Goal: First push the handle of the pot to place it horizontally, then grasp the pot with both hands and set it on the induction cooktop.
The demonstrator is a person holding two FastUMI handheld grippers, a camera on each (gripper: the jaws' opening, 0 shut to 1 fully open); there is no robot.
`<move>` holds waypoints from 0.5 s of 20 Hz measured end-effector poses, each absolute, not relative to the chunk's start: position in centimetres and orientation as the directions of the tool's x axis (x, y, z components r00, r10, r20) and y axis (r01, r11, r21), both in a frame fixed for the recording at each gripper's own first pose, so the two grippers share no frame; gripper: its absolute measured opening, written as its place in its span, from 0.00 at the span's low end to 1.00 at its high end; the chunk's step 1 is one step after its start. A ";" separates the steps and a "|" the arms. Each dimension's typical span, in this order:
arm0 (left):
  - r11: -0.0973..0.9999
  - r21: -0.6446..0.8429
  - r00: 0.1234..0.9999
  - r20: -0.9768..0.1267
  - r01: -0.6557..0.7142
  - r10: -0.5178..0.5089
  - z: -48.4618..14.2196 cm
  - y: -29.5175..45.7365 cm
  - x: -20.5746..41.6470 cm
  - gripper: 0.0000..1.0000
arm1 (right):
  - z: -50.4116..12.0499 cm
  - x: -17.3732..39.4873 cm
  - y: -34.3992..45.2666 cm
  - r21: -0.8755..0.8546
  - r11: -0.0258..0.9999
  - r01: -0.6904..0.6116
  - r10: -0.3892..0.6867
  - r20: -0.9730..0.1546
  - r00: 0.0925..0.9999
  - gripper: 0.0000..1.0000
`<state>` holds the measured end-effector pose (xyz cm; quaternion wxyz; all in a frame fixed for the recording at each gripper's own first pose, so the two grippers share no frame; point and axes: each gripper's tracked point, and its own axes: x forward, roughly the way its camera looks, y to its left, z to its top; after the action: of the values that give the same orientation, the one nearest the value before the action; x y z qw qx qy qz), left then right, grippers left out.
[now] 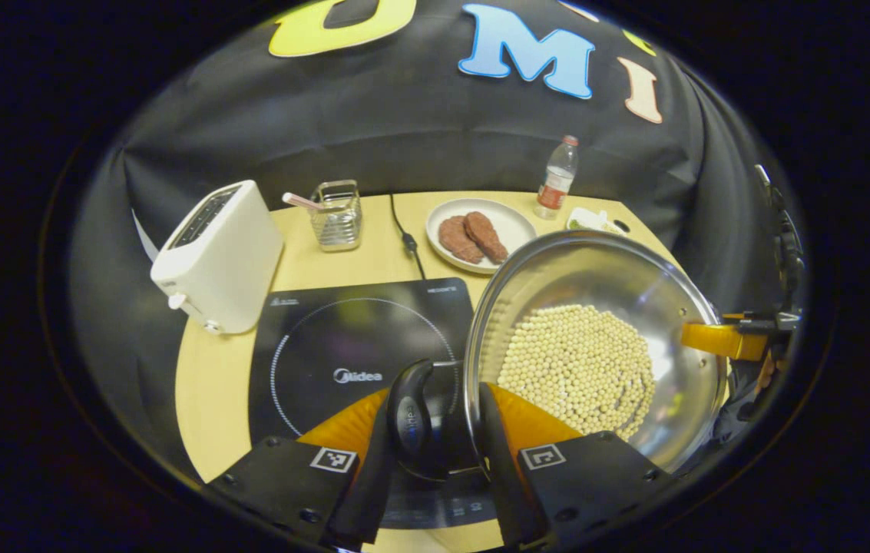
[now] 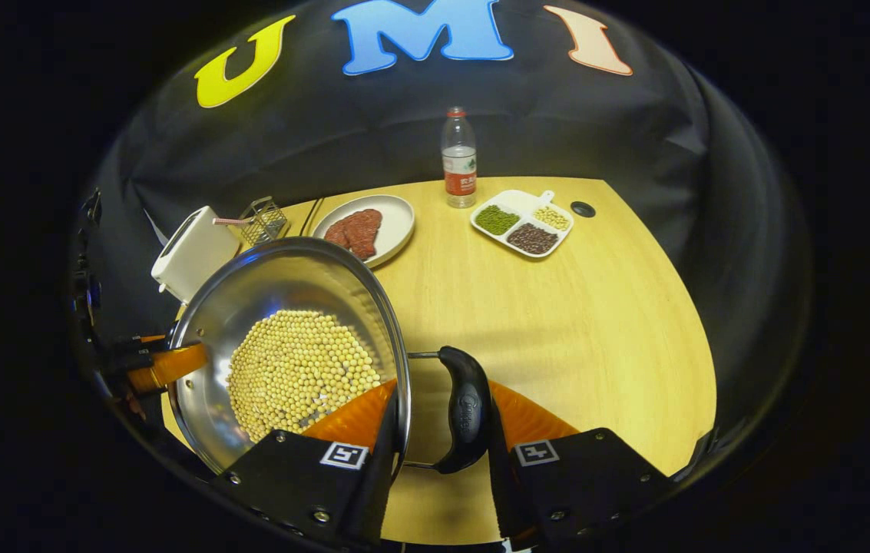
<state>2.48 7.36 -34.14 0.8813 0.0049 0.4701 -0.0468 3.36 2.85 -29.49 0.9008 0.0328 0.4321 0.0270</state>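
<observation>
A steel pot point(image 1: 580, 280) holding soybeans point(image 1: 577, 369) sits between my two grippers, just right of the black induction cooktop point(image 1: 327, 338). In the left gripper view its rim overlaps the cooktop's right edge. My left gripper point(image 1: 435, 395) is shut on the pot's black side handle point(image 1: 413, 418) and rim. My right gripper point(image 2: 442, 392) is shut on the opposite black handle point(image 2: 467, 418) and the rim of the pot point(image 2: 289, 280). Each view shows the other gripper across the pot, the right gripper point(image 1: 742, 338) and the left gripper point(image 2: 150, 361). I cannot tell whether the pot rests on the table.
A white toaster point(image 1: 216, 257) stands left of the cooktop, with a wire basket point(image 1: 336, 215) and the power cord point(image 1: 406, 238) behind it. A plate of meat point(image 2: 362, 223), a water bottle point(image 2: 459, 157) and a divided dish of beans point(image 2: 521, 223) are at the back of the wooden table point(image 2: 573, 322).
</observation>
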 end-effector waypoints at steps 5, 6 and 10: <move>0.997 -0.034 0.559 -0.827 0.063 -0.063 -33.8 11.2 3.0 0.60 | -29.5 4.1 6.6 0.091 0.995 -0.034 0.093 -0.781 0.617 0.55; 0.998 -0.031 0.557 -0.828 0.060 -0.059 -33.7 11.9 3.0 0.60 | -29.5 4.3 7.2 0.091 0.995 -0.037 0.094 -0.782 0.617 0.55; 0.998 -0.029 0.550 -0.833 0.053 -0.054 -33.9 14.3 3.1 0.63 | -29.9 4.9 9.5 0.093 0.995 -0.035 0.095 -0.789 0.607 0.55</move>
<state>3.11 14.26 -33.89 0.8804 -0.0003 0.4732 -0.0305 4.88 9.54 -29.86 0.8958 0.0340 0.4416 0.0364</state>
